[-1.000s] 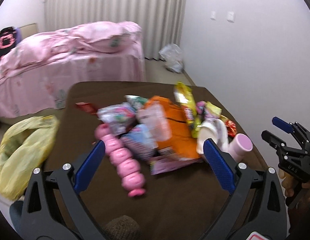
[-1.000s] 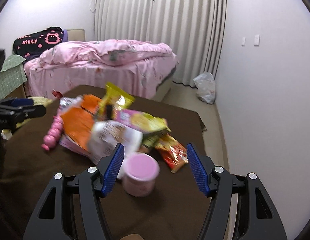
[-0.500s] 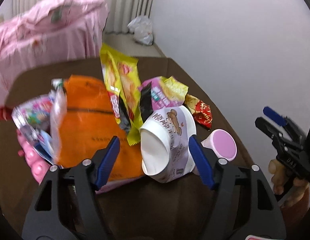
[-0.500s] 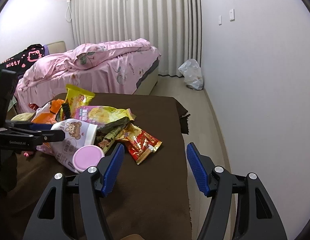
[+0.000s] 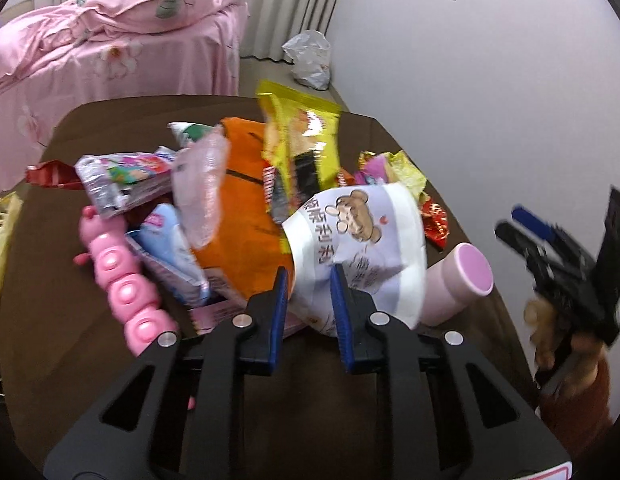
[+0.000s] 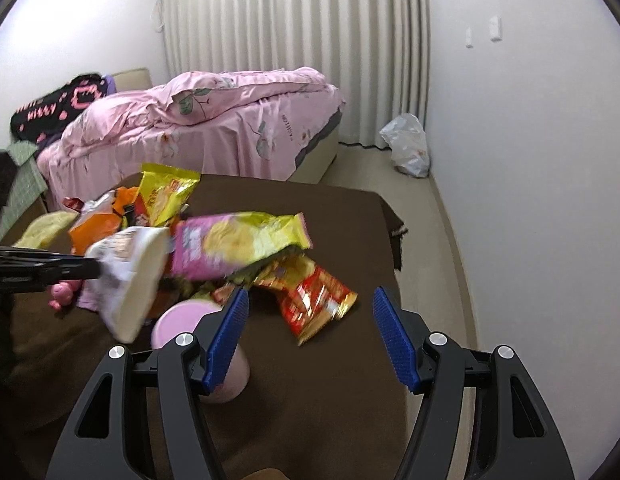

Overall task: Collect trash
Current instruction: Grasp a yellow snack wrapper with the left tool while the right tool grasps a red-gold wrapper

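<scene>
A heap of snack wrappers lies on the brown table [image 5: 62, 360]. My left gripper [image 5: 308, 276] has its jaws closing, and the blue pads pinch the crumpled wall of a white paper bowl [image 5: 362, 232] printed with a bear. In the right wrist view the bowl [image 6: 130, 280] hangs tilted at the tip of the left gripper [image 6: 86, 268]. My right gripper [image 6: 310, 296] is open over a red wrapper [image 6: 314, 300], with nothing between its pads. A pink cup [image 6: 178, 320] lies on its side by the right gripper's left finger. From the left wrist, the right gripper [image 5: 542, 236] shows at far right.
An orange bag [image 5: 242, 216], a yellow bag [image 5: 302, 144], a purple-and-yellow chip bag [image 6: 238, 244] and a pink segmented toy [image 5: 126, 292] crowd the table. A yellow plastic bag [image 6: 46, 228] hangs off its left side. Behind stand a pink bed [image 6: 230, 128] and a white floor bag [image 6: 406, 144].
My left gripper swung right from the pink toy to the white bowl and closed on its wall. The right gripper shifted right from over the pink cup toward the red wrapper, staying open.
</scene>
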Tool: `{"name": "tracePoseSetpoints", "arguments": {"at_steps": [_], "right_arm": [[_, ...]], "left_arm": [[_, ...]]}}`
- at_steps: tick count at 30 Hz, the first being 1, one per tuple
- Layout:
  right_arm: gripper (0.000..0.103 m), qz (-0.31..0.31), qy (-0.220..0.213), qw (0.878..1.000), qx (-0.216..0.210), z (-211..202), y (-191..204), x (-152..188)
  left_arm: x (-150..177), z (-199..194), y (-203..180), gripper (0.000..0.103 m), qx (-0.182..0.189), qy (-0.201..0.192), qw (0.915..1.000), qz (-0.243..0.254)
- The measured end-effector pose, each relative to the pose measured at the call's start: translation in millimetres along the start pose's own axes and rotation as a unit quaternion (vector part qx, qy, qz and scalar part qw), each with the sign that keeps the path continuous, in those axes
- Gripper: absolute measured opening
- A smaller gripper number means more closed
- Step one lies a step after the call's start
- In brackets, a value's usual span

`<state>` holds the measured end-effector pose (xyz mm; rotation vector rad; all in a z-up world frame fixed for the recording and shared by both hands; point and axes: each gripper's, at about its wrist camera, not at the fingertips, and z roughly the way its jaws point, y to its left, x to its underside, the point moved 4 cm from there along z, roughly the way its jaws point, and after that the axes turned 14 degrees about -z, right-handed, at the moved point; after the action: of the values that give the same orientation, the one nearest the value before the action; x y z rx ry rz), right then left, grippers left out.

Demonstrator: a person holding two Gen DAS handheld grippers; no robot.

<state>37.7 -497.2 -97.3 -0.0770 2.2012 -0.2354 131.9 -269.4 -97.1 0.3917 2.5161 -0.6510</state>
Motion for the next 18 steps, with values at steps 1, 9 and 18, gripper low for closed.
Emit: {"name": "tracePoseSetpoints", "arguments": {"at_steps": [1,9,18], "right_arm": [[0.061,-0.012,0.001,1.000,0.005,7,-3,-4],[0.058,-0.028,0.066,0.988,-0.136,100,-25,-5],[0.010,-0.021,0.091,0.979,-0.183,104,-7,5]], "left_arm": [[0,-1,3,0.021,0.000,0.000,1.0000,-0.002],[1,-4,6,0.030,0.013,-0.007,0.9998,-0.011],[-5,-12,4,0.045,0.042,-0.027,0.9987,-0.012]]}}
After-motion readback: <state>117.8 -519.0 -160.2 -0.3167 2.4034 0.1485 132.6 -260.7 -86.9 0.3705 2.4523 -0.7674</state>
